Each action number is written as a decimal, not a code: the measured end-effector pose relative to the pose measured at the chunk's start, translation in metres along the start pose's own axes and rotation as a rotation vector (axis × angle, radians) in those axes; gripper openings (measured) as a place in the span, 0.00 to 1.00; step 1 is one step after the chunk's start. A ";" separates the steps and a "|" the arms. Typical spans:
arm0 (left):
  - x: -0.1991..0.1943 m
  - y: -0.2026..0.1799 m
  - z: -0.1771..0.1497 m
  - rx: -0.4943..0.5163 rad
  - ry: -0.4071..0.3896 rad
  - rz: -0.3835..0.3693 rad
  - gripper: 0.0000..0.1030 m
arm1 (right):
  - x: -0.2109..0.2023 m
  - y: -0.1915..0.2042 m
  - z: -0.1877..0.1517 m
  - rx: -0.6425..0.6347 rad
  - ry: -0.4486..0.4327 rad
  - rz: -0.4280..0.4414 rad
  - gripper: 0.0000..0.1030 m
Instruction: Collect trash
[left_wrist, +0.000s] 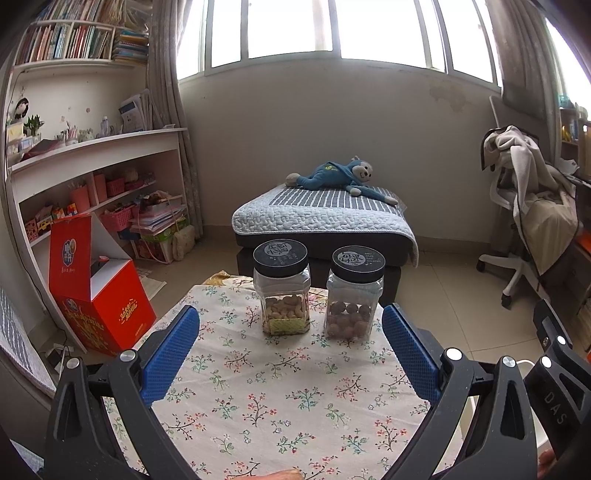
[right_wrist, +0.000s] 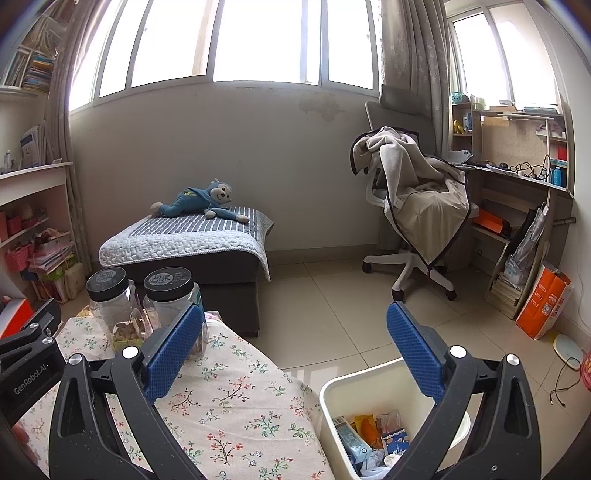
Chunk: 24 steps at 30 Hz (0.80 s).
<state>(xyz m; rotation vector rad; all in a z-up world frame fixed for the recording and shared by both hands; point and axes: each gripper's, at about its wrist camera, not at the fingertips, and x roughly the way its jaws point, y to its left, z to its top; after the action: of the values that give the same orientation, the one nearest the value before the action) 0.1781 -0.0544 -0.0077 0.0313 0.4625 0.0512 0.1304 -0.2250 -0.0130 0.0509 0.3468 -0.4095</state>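
Note:
My left gripper (left_wrist: 290, 325) is open and empty above the floral tablecloth (left_wrist: 266, 398). Two clear jars with black lids stand just beyond its fingertips: a jar of cashews (left_wrist: 282, 291) on the left and a jar of round nuts (left_wrist: 354, 295) on the right. My right gripper (right_wrist: 295, 325) is open and empty, over the table's right edge and a white bin (right_wrist: 338, 391) on the floor. The bin holds several wrappers and packets (right_wrist: 369, 432). The two jars (right_wrist: 147, 306) also show at the left of the right wrist view.
A red box (left_wrist: 99, 295) stands open left of the table. A padded stool with a blue plush monkey (left_wrist: 332, 177) is behind the jars. An office chair draped with a blanket (right_wrist: 417, 206) stands at the right, near a desk. Shelves line the left wall.

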 end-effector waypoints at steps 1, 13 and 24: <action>0.001 0.000 -0.001 -0.001 0.001 0.000 0.94 | 0.000 0.000 0.000 -0.001 0.001 0.001 0.93; 0.003 -0.003 -0.005 0.014 -0.005 0.012 0.94 | 0.003 -0.001 -0.002 -0.013 0.021 0.009 0.93; 0.004 -0.006 -0.007 0.025 0.005 -0.048 0.92 | 0.005 -0.002 -0.002 -0.008 0.038 0.012 0.93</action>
<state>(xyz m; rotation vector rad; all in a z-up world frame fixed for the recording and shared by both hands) 0.1790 -0.0601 -0.0164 0.0444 0.4684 -0.0014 0.1333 -0.2285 -0.0168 0.0533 0.3848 -0.3955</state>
